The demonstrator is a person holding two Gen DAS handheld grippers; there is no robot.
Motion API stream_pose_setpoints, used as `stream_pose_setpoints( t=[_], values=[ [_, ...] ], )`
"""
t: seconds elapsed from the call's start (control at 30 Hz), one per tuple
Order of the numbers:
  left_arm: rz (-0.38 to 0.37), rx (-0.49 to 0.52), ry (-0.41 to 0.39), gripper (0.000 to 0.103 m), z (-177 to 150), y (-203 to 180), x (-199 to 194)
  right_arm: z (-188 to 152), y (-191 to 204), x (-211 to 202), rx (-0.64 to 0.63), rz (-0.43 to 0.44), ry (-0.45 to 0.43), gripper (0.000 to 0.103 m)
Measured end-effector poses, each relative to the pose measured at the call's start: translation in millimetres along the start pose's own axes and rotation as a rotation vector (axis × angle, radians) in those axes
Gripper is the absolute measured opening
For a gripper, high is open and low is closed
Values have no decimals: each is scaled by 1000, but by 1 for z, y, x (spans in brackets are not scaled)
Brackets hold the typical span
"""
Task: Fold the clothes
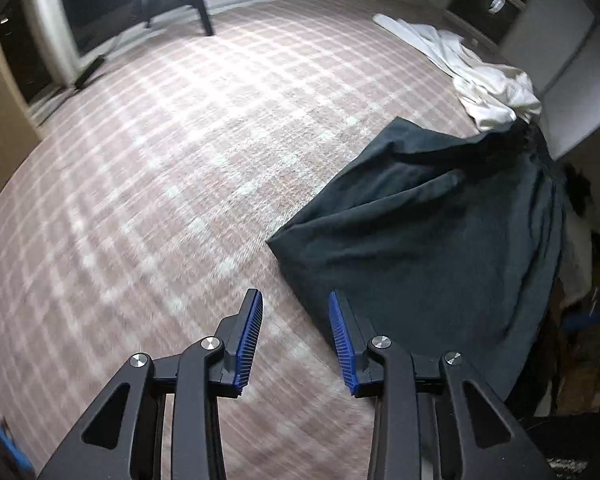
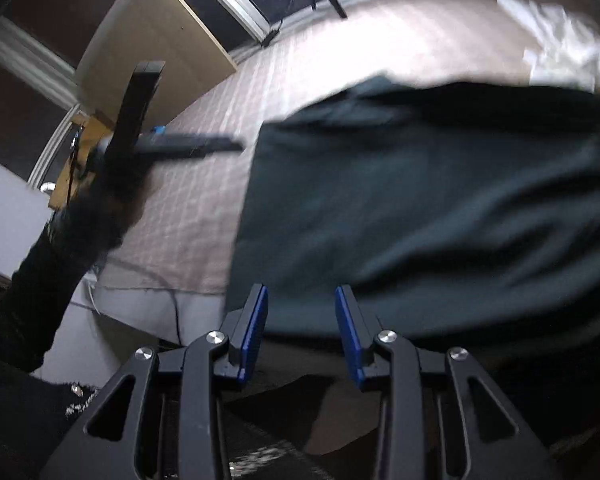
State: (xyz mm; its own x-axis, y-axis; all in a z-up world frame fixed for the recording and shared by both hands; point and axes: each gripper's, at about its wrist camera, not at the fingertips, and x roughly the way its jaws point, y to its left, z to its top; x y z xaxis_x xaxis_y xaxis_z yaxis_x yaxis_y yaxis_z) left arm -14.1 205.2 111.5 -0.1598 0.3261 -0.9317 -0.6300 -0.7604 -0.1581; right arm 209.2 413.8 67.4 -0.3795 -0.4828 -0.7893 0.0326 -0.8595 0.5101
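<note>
The dark green garment [image 1: 432, 232] lies spread but rumpled on the checked bedcover [image 1: 160, 160], its long axis running away toward the white cloth [image 1: 488, 84] bunched at its far end. The right gripper [image 2: 301, 330] hangs over the garment's near edge, fingers spread and holding nothing. The left gripper [image 1: 296, 344], also spread and empty, sits just off the garment's left corner, over bare bedcover. The right one looks nearer.
</note>
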Motion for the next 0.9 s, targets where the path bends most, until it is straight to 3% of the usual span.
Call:
stream_pose_setpoints(
  t=[0.13,0.23,0.33,0.37,0.5,0.6,0.77,0.87,0.9],
  values=[
    [-48,96,43,33,12,4,14,-38,33,33,113,-57,-26,35],
    [-76,127,61,34,13,4,19,-55,57,52,184,-156,-79,35],
    [-97,139,76,34,14,-1,25,-60,88,56,155,-261,-171,36],
    [-104,143,81,34,15,-3,27,-59,97,60,130,-286,-179,42],
    [-131,159,101,36,17,-10,35,-50,118,86,11,-431,-131,44],
    [-156,156,102,43,17,-13,36,-46,126,105,-74,-535,-80,44],
    [-168,88,97,45,24,-7,43,-54,123,112,-111,-585,-36,44],
    [-206,51,81,32,30,-6,43,-52,121,110,-111,-575,-22,44],
    [-224,41,74,14,32,-6,42,-51,120,109,-109,-570,-17,43]
  ],
)
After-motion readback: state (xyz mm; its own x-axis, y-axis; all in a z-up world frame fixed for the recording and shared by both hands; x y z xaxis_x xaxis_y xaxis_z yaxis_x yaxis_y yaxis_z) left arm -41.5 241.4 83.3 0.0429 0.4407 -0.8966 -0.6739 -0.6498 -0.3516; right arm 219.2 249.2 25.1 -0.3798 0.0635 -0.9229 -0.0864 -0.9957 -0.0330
